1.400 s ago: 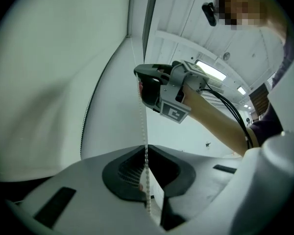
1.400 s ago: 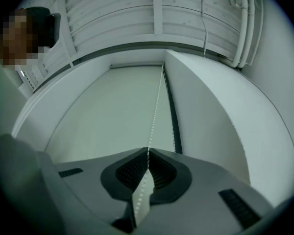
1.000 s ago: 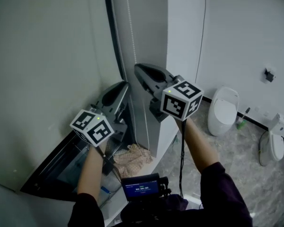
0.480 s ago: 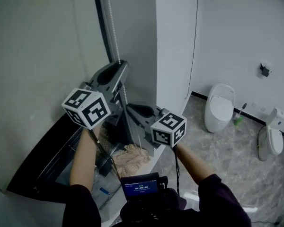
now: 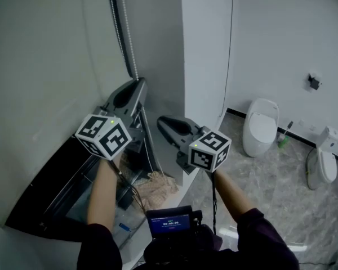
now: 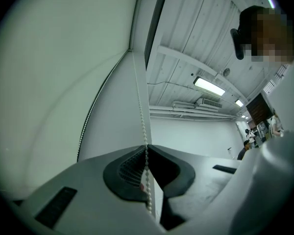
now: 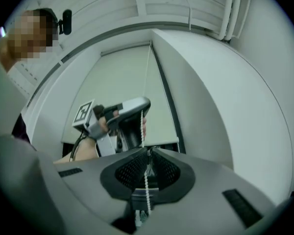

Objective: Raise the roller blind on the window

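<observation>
Head view, far left: the roller blind (image 5: pixel 45 66) hangs as a pale sheet over most of the window (image 5: pixel 50 201). Only a dark strip of glass shows under its lower edge, so most of the raising looks yet to be done.

Just right of the fabric, your left gripper (image 5: pixel 139 83) is the higher of the two. In the left gripper view its fingers (image 6: pixel 130 163) are pressed together on the bead chain (image 5: pixel 125 38), which runs straight up from the pinch toward the top of the frame. Holding high on the chain likely gives you a long stroke for the next pull.

Further right and lower, your right gripper (image 5: pixel 160 122) sits on the same strand. The right gripper view shows its fingers (image 7: pixel 132 170) closed on the chain too, with the beads passing through the pinch and the left gripper directly above. One grip stacked over the other reads as a hand-over-hand haul, with one hand able to hold tension while the other moves.

At the far right, well apart, toilets (image 5: pixel 262 128) stand on the floor, clear of the work.
</observation>
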Demonstrator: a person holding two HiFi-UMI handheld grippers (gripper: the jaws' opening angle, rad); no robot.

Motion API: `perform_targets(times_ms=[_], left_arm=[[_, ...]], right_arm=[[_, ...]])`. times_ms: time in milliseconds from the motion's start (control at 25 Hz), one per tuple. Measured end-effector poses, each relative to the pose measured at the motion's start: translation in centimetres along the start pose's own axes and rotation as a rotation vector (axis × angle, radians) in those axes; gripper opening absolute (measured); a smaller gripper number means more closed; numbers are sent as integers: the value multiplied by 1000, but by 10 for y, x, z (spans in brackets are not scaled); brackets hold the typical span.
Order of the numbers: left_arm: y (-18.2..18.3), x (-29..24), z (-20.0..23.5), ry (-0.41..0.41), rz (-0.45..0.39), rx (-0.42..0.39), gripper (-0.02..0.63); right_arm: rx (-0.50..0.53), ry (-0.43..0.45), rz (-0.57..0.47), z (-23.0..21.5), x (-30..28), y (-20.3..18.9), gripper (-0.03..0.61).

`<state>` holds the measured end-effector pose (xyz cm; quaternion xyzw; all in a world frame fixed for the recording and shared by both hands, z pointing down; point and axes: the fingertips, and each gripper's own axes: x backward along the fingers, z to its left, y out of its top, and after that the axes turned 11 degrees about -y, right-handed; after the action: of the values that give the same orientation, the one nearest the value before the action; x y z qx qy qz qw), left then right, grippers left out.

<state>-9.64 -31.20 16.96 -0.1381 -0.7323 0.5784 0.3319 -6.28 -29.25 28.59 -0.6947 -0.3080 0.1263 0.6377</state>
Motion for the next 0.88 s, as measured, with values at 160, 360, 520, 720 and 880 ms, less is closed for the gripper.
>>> perform_targets(times_ms=[160, 360, 520, 720, 880], left_arm=[[-26, 17, -1, -3, 32, 16, 18], [-80, 17, -22, -31, 96, 77, 18], [-111, 31, -33, -45, 130, 108, 18], [-138, 40, -49, -56, 167, 128, 18], [-154, 48, -58, -56, 194, 122, 17]], right_arm=[[9, 20, -86, 3, -16, 56, 18], [1, 96, -159, 17, -41, 129, 54], [13, 115, -169, 30, -61, 156, 66], [2, 113, -189, 30, -68, 177, 63], [20, 125, -137, 34, -73, 164, 18]])
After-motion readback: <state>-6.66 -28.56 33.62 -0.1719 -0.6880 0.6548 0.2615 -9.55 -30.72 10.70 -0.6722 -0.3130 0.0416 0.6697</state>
